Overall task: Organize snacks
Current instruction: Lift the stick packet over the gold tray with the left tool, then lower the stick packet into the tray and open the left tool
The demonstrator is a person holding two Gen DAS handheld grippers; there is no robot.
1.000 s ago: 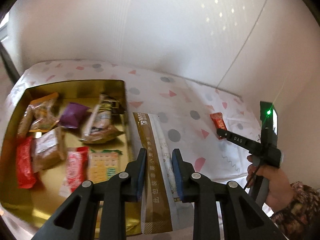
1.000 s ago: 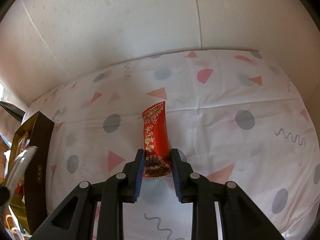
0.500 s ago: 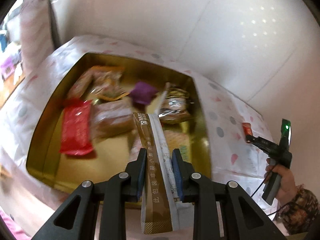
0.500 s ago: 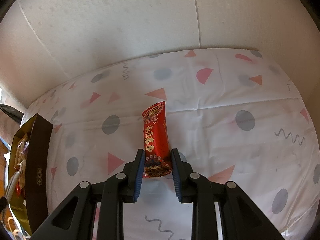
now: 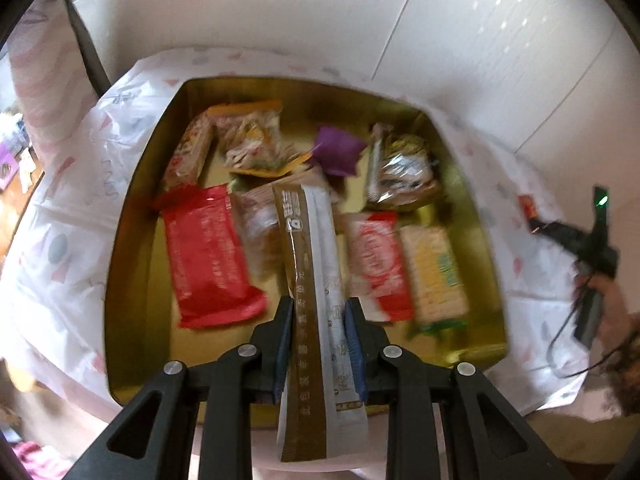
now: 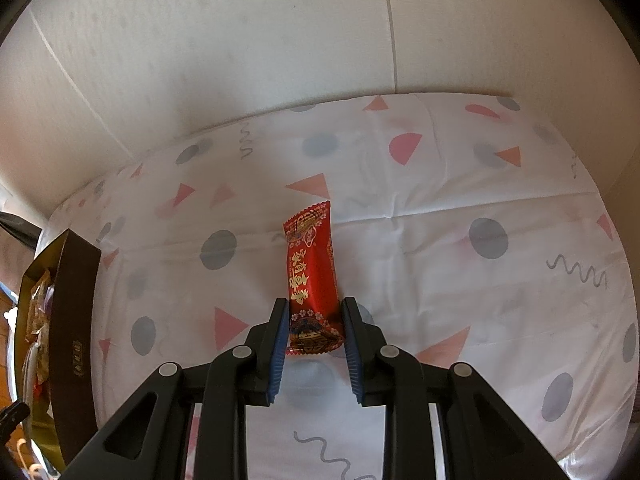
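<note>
Above the gold tin, a long brown-and-white sachet is being held clamped in the left gripper, long axis pointing forward, while a red wrapper is being pinched by the right gripper over the tablecloth.

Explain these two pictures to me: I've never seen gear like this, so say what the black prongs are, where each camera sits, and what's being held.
No robot here. A person holds a hand-held gripper in each hand, and a fisheye camera on each looks forward along its two black fingers.

Left-hand view: the left hand-held gripper is shut on a long brown-and-white snack packet, over a gold tin that holds many wrapped snacks. At the picture's right edge you see the person's other hand with its tool.

Right-hand view: the right hand-held gripper is closed on a small red snack packet, above a patterned tablecloth. The tin sits at the left edge.
</note>
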